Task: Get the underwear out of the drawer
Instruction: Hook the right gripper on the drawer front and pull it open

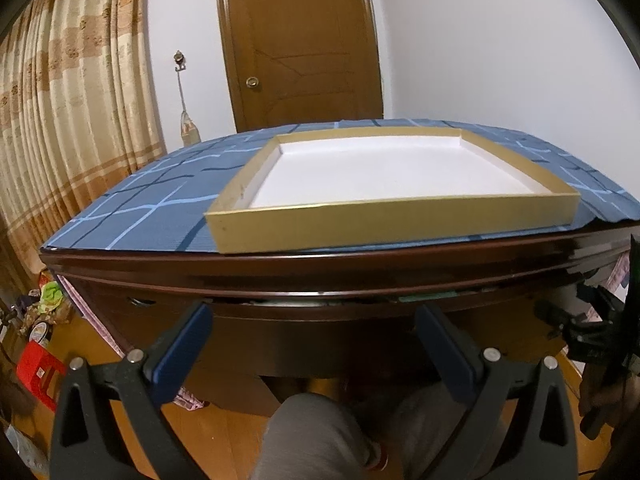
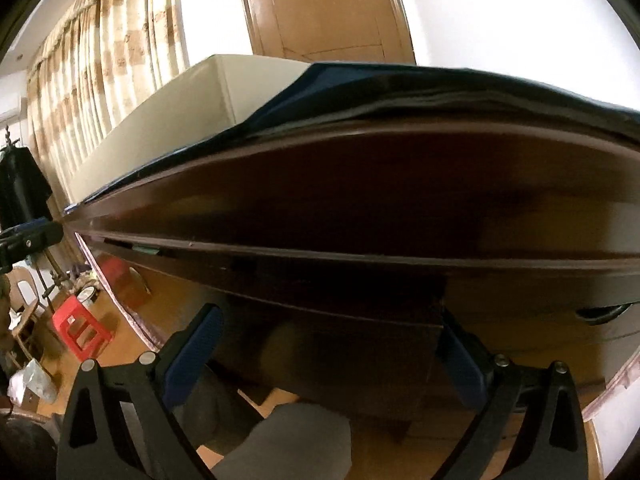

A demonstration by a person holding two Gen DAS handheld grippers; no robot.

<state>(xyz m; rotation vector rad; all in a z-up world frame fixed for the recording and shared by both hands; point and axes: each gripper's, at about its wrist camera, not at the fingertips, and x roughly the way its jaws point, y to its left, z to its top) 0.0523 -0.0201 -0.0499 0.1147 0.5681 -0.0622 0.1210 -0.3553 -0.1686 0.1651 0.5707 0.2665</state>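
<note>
A dark wooden drawer (image 1: 360, 332) sits under the desk top and is pulled out by a thin gap. Pale and green bits (image 1: 424, 297) show in that gap; no underwear can be made out. My left gripper (image 1: 314, 310) is open right in front of the drawer face, its blue pads (image 1: 188, 344) spread wide with nothing between them. My right gripper (image 2: 328, 316) is also open and holds nothing, close under the desk edge by the drawer front (image 2: 360, 292). The right gripper (image 1: 592, 320) also shows at the right edge of the left wrist view.
A shallow gold-rimmed box (image 1: 392, 222) with a white floor lies on the blue patterned cloth (image 1: 140, 208) covering the desk. A grey-trousered knee (image 1: 316, 432) is under the desk. A red stool (image 2: 80, 328) and clutter stand on the floor to the left.
</note>
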